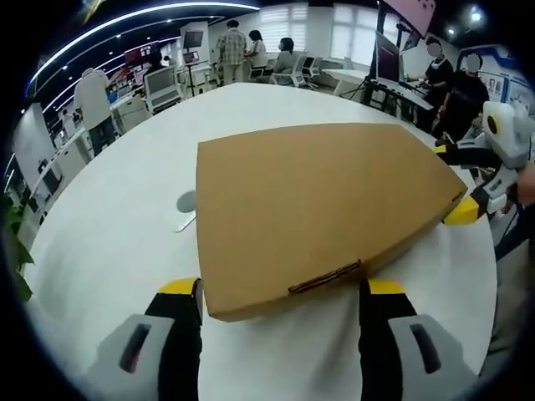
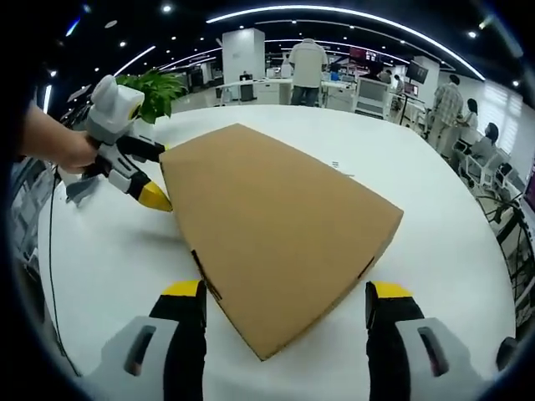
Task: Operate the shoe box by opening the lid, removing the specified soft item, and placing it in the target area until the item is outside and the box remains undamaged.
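The shoe box (image 1: pixel 322 213), a plain brown cardboard carton, lay closed on the round white table (image 1: pixel 109 242), its lid flat and seated all round, so nothing of the soft item inside could be seen and the opening step was judged not yet done. In the left gripper view the left gripper (image 1: pixel 282 292) stood at the near corner of the box, its yellow-tipped jaws spread wide to either side of that corner and holding nothing; a small slot or tab (image 1: pixel 324 277) in the box edge lay just between them, which was likely why the gripper was lined up there. The right gripper (image 1: pixel 468 185) came in from the right in that view, its yellow tips at the far right edge of the box, seemingly touching or just beside it. In the right gripper view its own jaws (image 2: pixel 284 294) were likewise wide apart, straddling another near corner and gripping nothing, while the left gripper (image 2: pixel 138 180), held in a hand (image 2: pixel 71 150), sat at the far left edge. The two tools at opposite ends looked placed to steady the box and lift the lid evenly without tearing the card. A small grey disc (image 1: pixel 186 201) and a pale object beside it lay on the table left of the box.
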Tool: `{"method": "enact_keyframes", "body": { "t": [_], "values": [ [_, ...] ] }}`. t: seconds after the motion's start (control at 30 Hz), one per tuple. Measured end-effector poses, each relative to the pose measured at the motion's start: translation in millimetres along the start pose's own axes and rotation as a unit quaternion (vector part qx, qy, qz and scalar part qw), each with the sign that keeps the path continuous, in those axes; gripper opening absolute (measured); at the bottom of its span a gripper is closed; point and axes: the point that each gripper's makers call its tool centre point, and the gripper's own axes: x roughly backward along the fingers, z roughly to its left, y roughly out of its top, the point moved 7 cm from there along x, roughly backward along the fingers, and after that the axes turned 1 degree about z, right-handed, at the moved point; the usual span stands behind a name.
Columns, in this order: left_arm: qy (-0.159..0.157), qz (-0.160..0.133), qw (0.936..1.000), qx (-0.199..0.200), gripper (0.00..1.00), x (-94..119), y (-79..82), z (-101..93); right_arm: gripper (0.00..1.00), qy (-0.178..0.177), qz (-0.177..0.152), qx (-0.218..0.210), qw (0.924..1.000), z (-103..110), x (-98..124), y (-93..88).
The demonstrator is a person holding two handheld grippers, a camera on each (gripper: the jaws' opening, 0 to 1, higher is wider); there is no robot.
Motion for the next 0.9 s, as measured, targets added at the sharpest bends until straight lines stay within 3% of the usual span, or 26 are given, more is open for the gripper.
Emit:
{"method": "enact_keyframes", "body": {
  "t": [0.9],
  "values": [
    [0.007,0.014,0.9999,0.006,0.69,-0.2,-1.2,-2.9,0.75,0.007,0.002,-0.006,1.0,3.2,-4.5,-1.3]
  ]
}}
